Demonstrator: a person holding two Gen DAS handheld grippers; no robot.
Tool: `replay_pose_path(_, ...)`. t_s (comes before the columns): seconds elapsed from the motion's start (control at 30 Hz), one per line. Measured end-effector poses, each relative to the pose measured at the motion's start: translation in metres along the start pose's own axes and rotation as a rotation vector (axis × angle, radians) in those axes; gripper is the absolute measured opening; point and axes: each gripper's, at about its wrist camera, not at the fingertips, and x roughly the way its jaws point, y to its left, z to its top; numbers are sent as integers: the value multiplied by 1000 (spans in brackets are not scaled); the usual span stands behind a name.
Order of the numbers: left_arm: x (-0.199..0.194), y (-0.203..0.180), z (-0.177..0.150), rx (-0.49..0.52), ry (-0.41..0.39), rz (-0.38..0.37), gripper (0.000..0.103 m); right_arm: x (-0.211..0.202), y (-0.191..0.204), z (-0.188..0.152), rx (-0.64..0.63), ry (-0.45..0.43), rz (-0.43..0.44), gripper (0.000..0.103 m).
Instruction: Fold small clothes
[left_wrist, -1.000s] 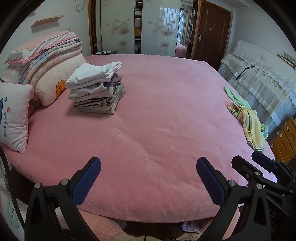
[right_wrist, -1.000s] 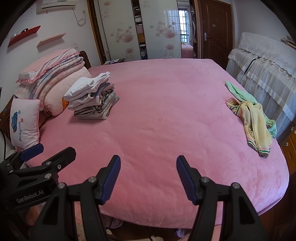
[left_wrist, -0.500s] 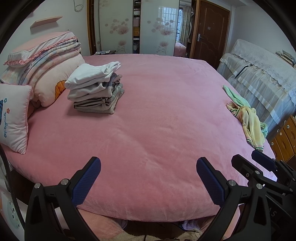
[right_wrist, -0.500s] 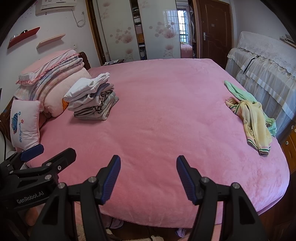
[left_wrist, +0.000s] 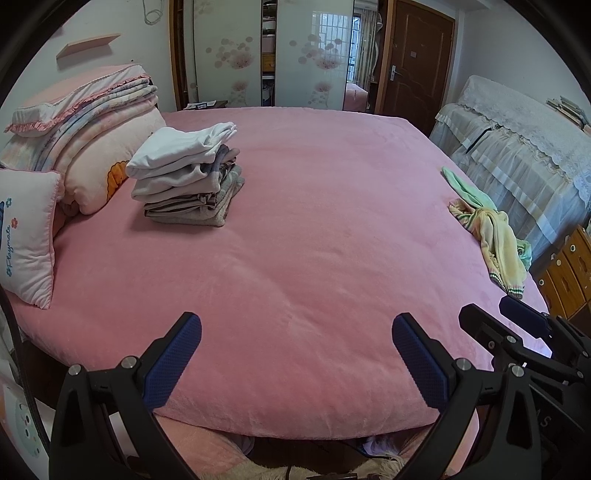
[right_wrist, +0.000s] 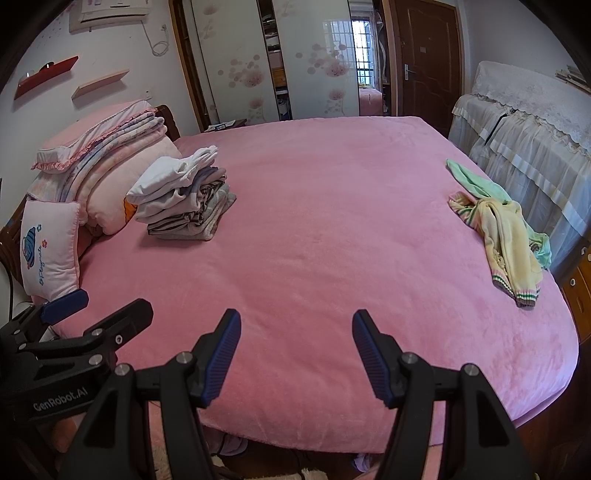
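Observation:
A stack of folded small clothes (left_wrist: 188, 177) (right_wrist: 181, 195), white on top and grey below, rests on the pink bed (left_wrist: 314, 240) (right_wrist: 332, 229) at the left. A crumpled yellow garment (left_wrist: 495, 240) (right_wrist: 506, 240) with a mint green one (left_wrist: 467, 190) (right_wrist: 476, 181) behind it lies unfolded near the right edge. My left gripper (left_wrist: 295, 332) hovers open over the bed's near edge, nothing between its blue pads. My right gripper (right_wrist: 295, 328) is open too, beside it and empty. Each gripper shows at the side of the other's view.
Pillows (left_wrist: 26, 236) and folded quilts (left_wrist: 88, 122) pile up at the bed's left head end. A lace-covered cabinet (left_wrist: 517, 147) and wooden drawers (left_wrist: 569, 273) stand to the right. Wardrobe doors (right_wrist: 236, 66) and a brown door (right_wrist: 428, 55) lie beyond.

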Motion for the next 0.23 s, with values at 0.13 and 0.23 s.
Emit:
replay_pose_path(0.13, 0, 0, -1, 2, 3, 1, 103, -1, 0, 0, 0, -1, -1, 63)
replay_pose_path(0.23, 1, 0, -3, 3, 9, -1, 103, 0, -1, -1, 1, 1, -1, 63)
